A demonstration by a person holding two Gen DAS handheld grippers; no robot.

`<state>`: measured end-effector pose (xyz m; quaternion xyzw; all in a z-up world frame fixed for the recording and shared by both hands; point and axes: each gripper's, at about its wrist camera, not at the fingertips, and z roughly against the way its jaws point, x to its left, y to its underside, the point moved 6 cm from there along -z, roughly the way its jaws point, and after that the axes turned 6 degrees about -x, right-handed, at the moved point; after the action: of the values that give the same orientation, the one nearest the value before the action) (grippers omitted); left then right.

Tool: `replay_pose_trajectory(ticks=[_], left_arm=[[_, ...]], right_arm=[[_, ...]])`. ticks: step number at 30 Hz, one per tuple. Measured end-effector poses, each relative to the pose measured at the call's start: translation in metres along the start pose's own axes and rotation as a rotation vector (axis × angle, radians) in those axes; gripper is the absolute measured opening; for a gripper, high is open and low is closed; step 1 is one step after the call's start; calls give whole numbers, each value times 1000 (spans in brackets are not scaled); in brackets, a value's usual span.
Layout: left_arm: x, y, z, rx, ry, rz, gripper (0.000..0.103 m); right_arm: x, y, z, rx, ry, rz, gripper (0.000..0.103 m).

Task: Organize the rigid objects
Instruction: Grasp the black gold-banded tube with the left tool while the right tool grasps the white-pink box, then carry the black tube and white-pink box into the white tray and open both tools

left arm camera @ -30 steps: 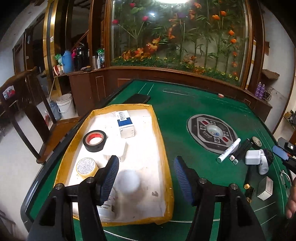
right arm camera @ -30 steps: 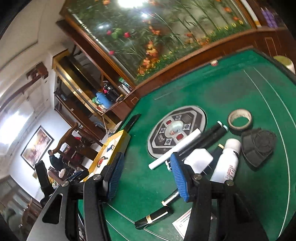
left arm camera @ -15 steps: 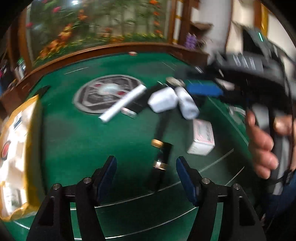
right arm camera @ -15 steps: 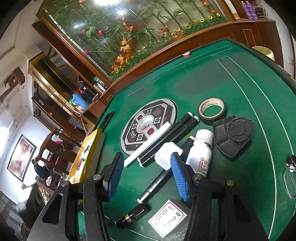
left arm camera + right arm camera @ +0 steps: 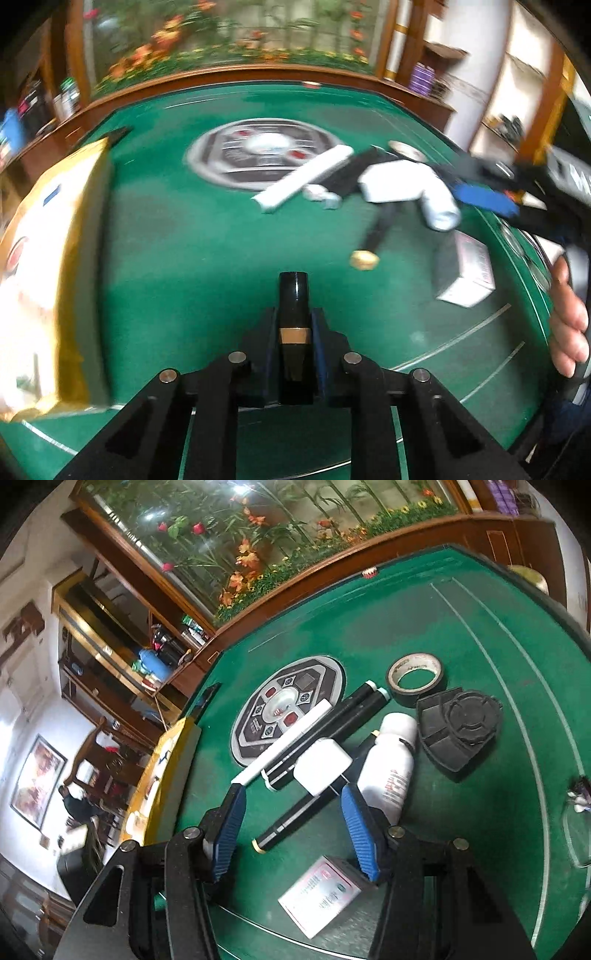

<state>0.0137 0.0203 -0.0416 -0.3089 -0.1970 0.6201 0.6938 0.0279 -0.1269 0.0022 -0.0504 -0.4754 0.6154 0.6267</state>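
My left gripper (image 5: 294,332) pinches the black tube (image 5: 293,295) by its end, so a fast swing to the tray (image 5: 79,258) could slip it loose.

Green felt table (image 5: 461,635) w/ round grey centre panel (image 5: 288,709); on it: black tape roll (image 5: 415,679), white plastic bottle (image 5: 388,771), small white box (image 5: 319,899), yellow-rimmed tray (image 5: 79,258).

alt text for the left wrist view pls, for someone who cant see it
The left gripper is shut on a short black tube with a gold band above a green table. A yellow-rimmed tray lies at left; blurred pens and a white box lie at right.
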Motion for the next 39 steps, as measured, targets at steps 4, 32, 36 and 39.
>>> replay_pose_trajectory(ticks=[4, 32, 36, 39], left_arm=[[16, 2, 0, -7, -8, 51, 18], [16, 7, 3, -15, -40, 34, 18], [14, 8, 4, -19, -25, 34, 18], [15, 8, 4, -19, -9, 45, 18]], right_arm=[[-3, 16, 6, 26, 49, 95, 67], [106, 29, -74, 119, -54, 347, 54], [96, 26, -73, 98, -39, 315, 54], [99, 18, -64, 46, -46, 323, 55]])
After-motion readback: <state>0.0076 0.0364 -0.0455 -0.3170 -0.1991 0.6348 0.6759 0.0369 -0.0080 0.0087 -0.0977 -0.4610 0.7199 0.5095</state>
